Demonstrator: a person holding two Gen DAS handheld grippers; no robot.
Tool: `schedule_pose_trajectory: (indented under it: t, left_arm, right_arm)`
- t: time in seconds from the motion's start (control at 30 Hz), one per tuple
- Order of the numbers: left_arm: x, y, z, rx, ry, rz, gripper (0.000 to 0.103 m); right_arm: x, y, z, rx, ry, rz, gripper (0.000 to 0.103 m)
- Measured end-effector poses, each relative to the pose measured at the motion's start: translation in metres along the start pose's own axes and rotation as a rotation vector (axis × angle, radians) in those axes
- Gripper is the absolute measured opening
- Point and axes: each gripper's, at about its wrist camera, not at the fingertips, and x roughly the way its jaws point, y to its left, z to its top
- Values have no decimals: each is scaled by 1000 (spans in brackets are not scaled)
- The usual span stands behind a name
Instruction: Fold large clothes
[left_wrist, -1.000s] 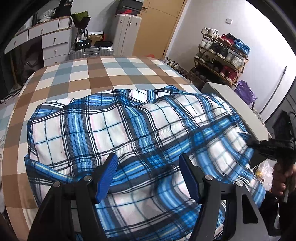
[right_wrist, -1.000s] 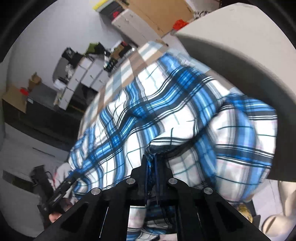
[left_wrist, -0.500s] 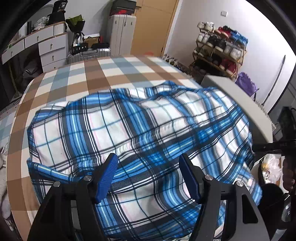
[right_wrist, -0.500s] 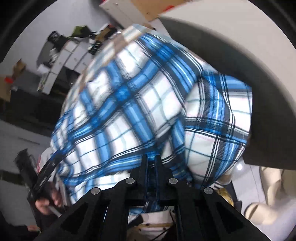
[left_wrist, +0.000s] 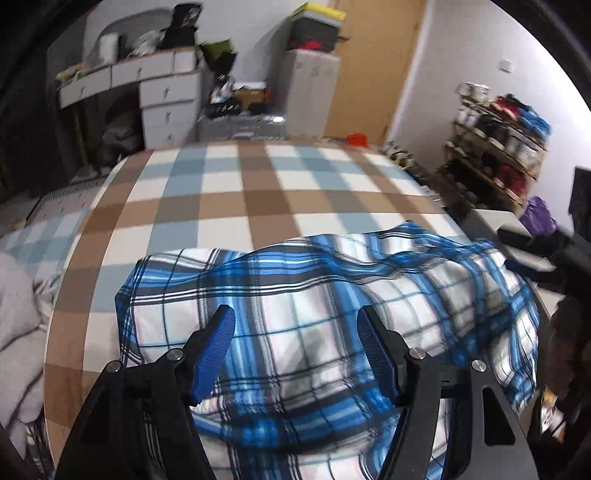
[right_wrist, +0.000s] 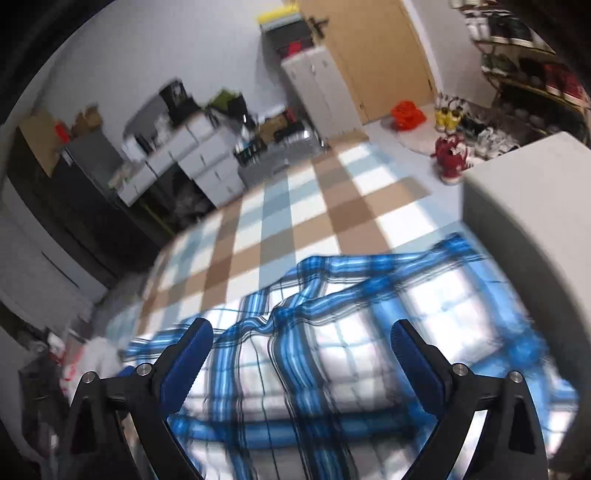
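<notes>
- The room around you is a cluttered bedroom: a tan wooden door (left_wrist: 373, 66), a white chest of drawers (left_wrist: 166, 99) along the far wall, and a shoe rack (left_wrist: 498, 147) on the right side.
- The bed (left_wrist: 229, 192) with its brown, pale blue and white checked cover carries everything; its far half is bare, so you have free surface beyond the garment.
- A grey-white box-like block (right_wrist: 524, 206) stands at the bed's right edge, just beside the garment's right end. Judge it a limit on how far right you can spread the cloth.
- The large blue, white and black plaid shirt (left_wrist: 332, 306) lies bunched on the near half of the bed, directly ahead of and below both grippers. Its long axis runs left to right across your view, with a rumpled ridge along its far edge.
- Your left gripper (left_wrist: 297, 354) hangs over the shirt's left-centre, its blue-padded jaws partly spread with only cloth beneath them, nothing pinched.
- Your right gripper (right_wrist: 299, 365) sits over the right-centre, its jaws opening wide; the cloth lies below them and is not caught between the pads.
- Neither hand holds the shirt. The left is nearer the left edge, the right nearer the end by the block, so each likely takes its own side.
</notes>
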Motion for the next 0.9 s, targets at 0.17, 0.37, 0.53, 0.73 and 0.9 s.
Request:
schedule_pose_trajectory:
  t: [0.17, 0.37, 0.53, 0.73, 0.9]
  left_arm:
    - [22, -3, -4, 70, 70, 20, 64]
    - [36, -12, -15, 168, 133, 90, 64]
    - [10, -8, -10, 106, 63, 69, 65]
    - [25, -9, -31, 170, 149, 93, 67]
    - [-29, -15, -44, 100, 83, 47, 67]
  right_arm:
    - [55, -5, -23, -121, 160, -134, 98]
    - [53, -14, -30, -179, 167, -127, 94]
    - [-6, -8, -29, -219, -32, -168, 93]
    - [14, -36, -44, -178, 139, -199, 94]
    - [-56, -22, -60, -112, 9, 28, 95]
